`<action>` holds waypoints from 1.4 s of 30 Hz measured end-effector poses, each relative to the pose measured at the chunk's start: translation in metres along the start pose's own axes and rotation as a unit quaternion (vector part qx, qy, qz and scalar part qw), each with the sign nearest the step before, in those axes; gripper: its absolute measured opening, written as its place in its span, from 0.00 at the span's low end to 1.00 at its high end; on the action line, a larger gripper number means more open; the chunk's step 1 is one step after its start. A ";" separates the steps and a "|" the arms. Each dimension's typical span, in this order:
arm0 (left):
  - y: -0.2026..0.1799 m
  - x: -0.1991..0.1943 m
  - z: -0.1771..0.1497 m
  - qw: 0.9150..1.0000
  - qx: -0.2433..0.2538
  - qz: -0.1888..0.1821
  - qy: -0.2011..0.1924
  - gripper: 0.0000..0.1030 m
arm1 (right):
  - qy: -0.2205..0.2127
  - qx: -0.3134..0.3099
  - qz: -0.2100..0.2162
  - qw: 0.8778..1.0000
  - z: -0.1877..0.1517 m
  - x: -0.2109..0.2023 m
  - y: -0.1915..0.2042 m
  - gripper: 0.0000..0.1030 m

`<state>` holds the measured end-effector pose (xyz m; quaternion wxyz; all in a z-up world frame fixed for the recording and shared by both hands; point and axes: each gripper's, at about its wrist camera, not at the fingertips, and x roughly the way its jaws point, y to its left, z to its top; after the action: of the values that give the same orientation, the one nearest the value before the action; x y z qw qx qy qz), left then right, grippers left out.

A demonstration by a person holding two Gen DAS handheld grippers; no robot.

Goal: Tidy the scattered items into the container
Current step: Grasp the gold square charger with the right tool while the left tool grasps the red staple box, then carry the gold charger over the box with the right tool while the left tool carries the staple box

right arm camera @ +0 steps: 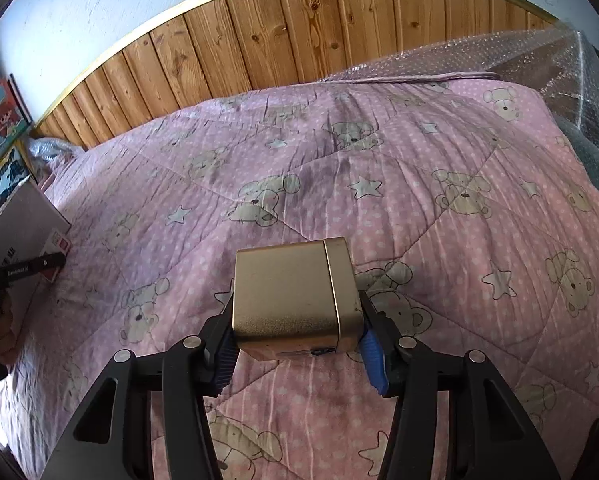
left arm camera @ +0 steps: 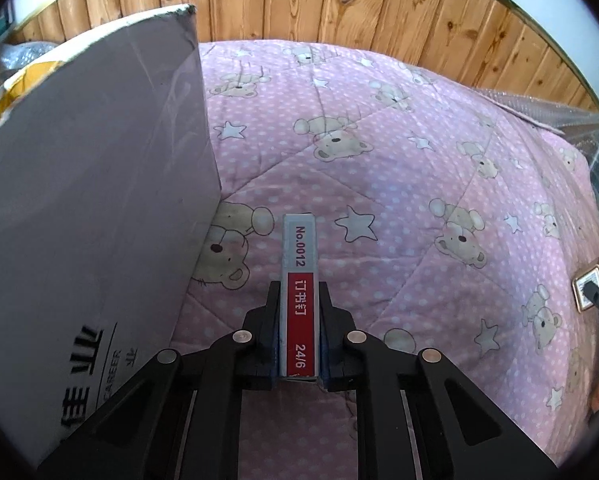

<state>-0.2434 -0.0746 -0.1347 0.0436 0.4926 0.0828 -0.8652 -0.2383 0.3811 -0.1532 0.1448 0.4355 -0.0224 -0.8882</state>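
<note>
Left gripper [left arm camera: 299, 312] pinches the slim staple box [left arm camera: 299, 300] on edge beside the grey cardboard box [left arm camera: 91, 184] — right gripper [right arm camera: 297, 320] clamps the gold tin [right arm camera: 295, 296] over the pink quilt [right arm camera: 419, 168].

A gold tin [right arm camera: 295, 300] sits clamped between the blue pads [right arm camera: 373, 354] of the right gripper [right arm camera: 297, 320] at lower centre, above a pink quilt [right arm camera: 439, 152] printed with bears and stars. At the far left edge, the left gripper [right arm camera: 55, 260] reaches toward a small red-and-white box [right arm camera: 61, 245] beside a grey cardboard box [right arm camera: 27, 212]. Wood panelling [right arm camera: 279, 28] runs across the top, with bubble wrap [right arm camera: 559, 76] at upper right.
</note>
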 end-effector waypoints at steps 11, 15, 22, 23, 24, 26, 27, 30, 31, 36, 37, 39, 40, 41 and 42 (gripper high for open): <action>-0.005 -0.039 -0.008 1.000 -0.001 -0.022 -0.019 0.14 | -0.015 0.032 0.011 0.999 -0.009 -0.031 0.010 0.52; -0.007 -0.058 -0.018 0.999 0.001 -0.033 -0.025 0.14 | -0.020 0.031 0.014 0.999 -0.014 -0.045 0.023 0.52; -0.002 -0.091 -0.039 0.998 -0.005 -0.058 -0.039 0.14 | -0.023 0.014 0.025 0.999 -0.028 -0.069 0.057 0.52; -0.001 -0.097 -0.043 0.997 -0.006 -0.063 -0.041 0.14 | -0.023 0.010 0.027 0.999 -0.030 -0.072 0.064 0.52; 0.000 -0.102 -0.048 0.997 -0.005 -0.067 -0.042 0.14 | -0.022 0.006 0.031 0.999 -0.034 -0.075 0.072 0.52; 0.001 -0.113 -0.058 0.996 -0.004 -0.075 -0.044 0.14 | -0.020 -0.002 0.036 0.999 -0.039 -0.080 0.086 0.52; 0.001 -0.117 -0.062 0.996 -0.003 -0.080 -0.045 0.14 | -0.020 -0.004 0.039 0.999 -0.042 -0.081 0.091 0.52; 0.002 -0.132 -0.075 0.995 0.001 -0.092 -0.049 0.14 | -0.020 -0.011 0.050 0.999 -0.051 -0.088 0.112 0.52; 0.003 -0.137 -0.079 0.994 0.002 -0.096 -0.051 0.14 | -0.019 -0.013 0.054 0.998 -0.053 -0.090 0.119 0.52; 0.007 -0.158 -0.100 0.992 0.002 -0.112 -0.061 0.14 | -0.016 -0.036 0.071 0.997 -0.066 -0.099 0.155 0.52; 0.008 -0.162 -0.104 0.991 0.002 -0.116 -0.062 0.14 | -0.016 -0.042 0.074 0.996 -0.069 -0.101 0.163 0.52; 0.011 -0.170 -0.111 0.990 0.002 -0.123 -0.066 0.14 | -0.015 -0.049 0.079 0.996 -0.073 -0.105 0.175 0.52; 0.012 -0.173 -0.114 0.990 0.002 -0.126 -0.069 0.14 | -0.015 -0.056 0.081 0.995 -0.076 -0.107 0.183 0.52; 0.014 -0.177 -0.118 0.989 0.002 -0.131 -0.071 0.14 | -0.015 -0.060 0.084 0.995 -0.078 -0.109 0.188 0.52; 0.015 -0.181 -0.121 0.988 0.002 -0.134 -0.073 0.14 | -0.015 -0.063 0.086 0.994 -0.080 -0.110 0.194 0.52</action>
<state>-0.0459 -0.0682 -0.0412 -0.0681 0.4128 0.1433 -0.8969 -0.0660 0.2333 -0.0859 0.2474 0.4086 -0.0063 -0.8785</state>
